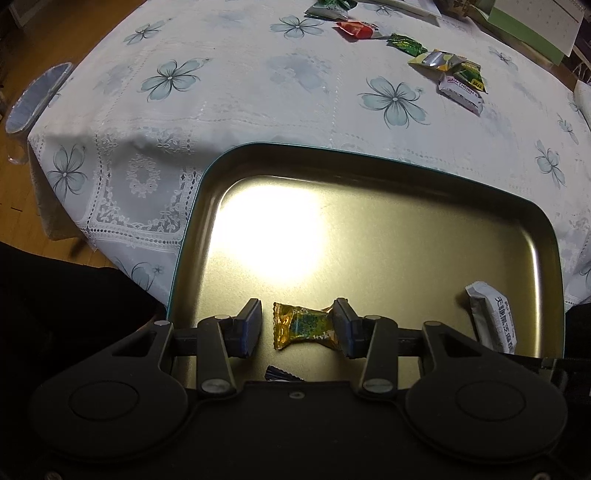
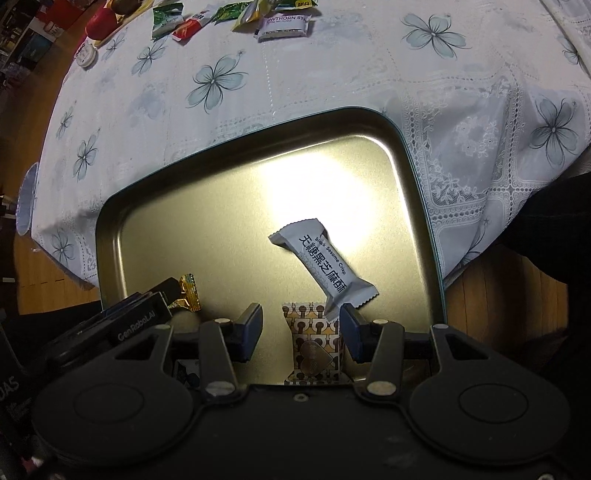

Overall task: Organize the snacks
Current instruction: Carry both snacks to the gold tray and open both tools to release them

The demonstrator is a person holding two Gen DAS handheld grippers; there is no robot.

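Floral lace tablecloth (image 1: 229, 85) over the table, red apple (image 2: 100, 23) at its far edge, wooden floor (image 1: 22, 177) below.

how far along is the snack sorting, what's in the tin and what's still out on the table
Early on. The gold metal tin tray already holds a grey black sesame crisp packet. In hand: the left hand-held gripper is open around a yellow twist-wrapped candy, the right hand-held gripper open around a brown patterned packet. Left: the white hawthorn packet, red packet and green wrappers on the floral tablecloth.
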